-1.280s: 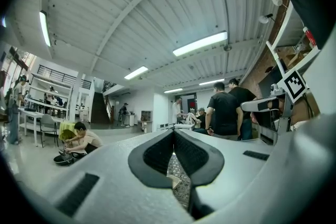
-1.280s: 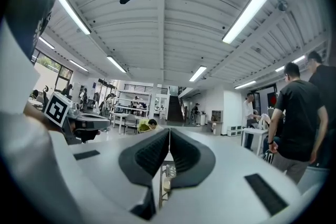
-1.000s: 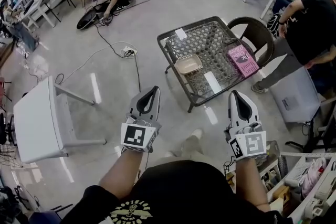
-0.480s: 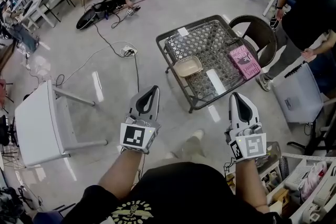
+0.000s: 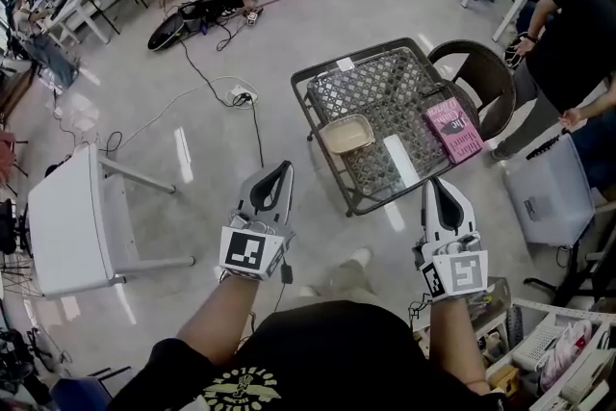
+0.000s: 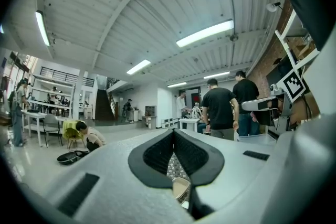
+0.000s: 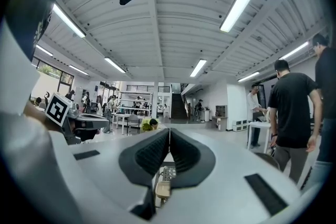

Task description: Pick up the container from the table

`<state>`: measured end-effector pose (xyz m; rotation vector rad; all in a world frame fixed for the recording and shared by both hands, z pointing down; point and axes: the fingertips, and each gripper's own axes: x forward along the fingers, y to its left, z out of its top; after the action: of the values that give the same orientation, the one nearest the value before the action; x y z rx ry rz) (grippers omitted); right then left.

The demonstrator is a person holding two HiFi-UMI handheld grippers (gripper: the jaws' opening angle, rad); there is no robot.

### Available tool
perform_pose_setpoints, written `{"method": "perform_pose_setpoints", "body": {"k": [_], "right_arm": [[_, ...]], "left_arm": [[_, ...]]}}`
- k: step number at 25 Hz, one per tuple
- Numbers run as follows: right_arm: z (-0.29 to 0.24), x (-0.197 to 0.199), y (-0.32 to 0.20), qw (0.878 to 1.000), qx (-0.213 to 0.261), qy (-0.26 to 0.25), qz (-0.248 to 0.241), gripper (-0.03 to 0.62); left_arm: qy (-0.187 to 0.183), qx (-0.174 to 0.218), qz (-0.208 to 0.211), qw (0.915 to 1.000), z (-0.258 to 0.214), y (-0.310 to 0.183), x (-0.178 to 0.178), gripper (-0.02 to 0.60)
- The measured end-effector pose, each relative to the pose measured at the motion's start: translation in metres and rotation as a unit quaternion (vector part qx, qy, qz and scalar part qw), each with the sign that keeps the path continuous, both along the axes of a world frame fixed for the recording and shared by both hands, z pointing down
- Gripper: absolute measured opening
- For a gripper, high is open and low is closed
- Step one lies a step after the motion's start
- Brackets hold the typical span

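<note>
A shallow beige container (image 5: 346, 134) lies on the near left part of a low black lattice table (image 5: 383, 83). Through the gap under each gripper's jaws the container shows small (image 6: 180, 188) (image 7: 163, 189). My left gripper (image 5: 280, 166) is held level over the floor, short of the table's left corner, jaws shut and empty. My right gripper (image 5: 435, 183) hovers just before the table's near edge, its jaws pressed together with nothing between them. Both are well apart from the container.
On the table also lie a pink book (image 5: 454, 127) and a white strip (image 5: 400, 161). A dark round chair (image 5: 483, 77) stands behind it. A white table (image 5: 67, 224) is at left, cables (image 5: 207, 82) run over the floor, and people stand at right and crouch far left.
Both grippers have come forward toward the table; the table and container now sit closer and slightly lower in the head view. The jaws stayed shut.
</note>
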<state>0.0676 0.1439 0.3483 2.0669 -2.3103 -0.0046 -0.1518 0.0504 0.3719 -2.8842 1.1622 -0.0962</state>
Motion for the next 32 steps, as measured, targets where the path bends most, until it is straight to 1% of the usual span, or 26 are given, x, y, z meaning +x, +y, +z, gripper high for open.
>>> {"method": "perform_pose_setpoints", "body": {"k": [3, 8, 14, 20, 26, 29, 32], "right_arm": [[-0.003, 0.007, -0.008, 1.000, 0.004, -0.001, -0.005, 0.012], [-0.005, 0.018, -0.029, 1.000, 0.000, 0.001, -0.022, 0.012], [0.003, 0.034, -0.053, 0.999, -0.007, -0.001, -0.041, 0.012], [-0.001, 0.064, -0.072, 0.998, -0.002, -0.004, -0.055, 0.012], [0.008, 0.089, -0.077, 0.998, -0.008, -0.012, -0.064, 0.012], [0.008, 0.100, -0.080, 0.998, -0.008, -0.015, -0.067, 0.012], [0.007, 0.102, -0.083, 0.997, -0.006, -0.015, -0.074, 0.012]], "left_arm": [[0.006, -0.003, -0.007, 1.0000, -0.003, -0.005, 0.005, 0.003], [0.040, -0.001, -0.033, 0.9986, -0.013, -0.020, 0.009, 0.003], [0.031, -0.010, -0.036, 0.9988, -0.003, -0.035, 0.028, 0.003], [0.028, -0.003, -0.051, 0.9983, -0.007, -0.048, 0.047, 0.003], [0.013, -0.013, -0.081, 0.9965, 0.000, -0.056, 0.049, 0.003], [0.009, -0.014, -0.086, 0.9961, 0.000, -0.057, 0.056, 0.003], [0.010, -0.010, -0.089, 0.9959, -0.003, -0.056, 0.062, 0.003]]}}
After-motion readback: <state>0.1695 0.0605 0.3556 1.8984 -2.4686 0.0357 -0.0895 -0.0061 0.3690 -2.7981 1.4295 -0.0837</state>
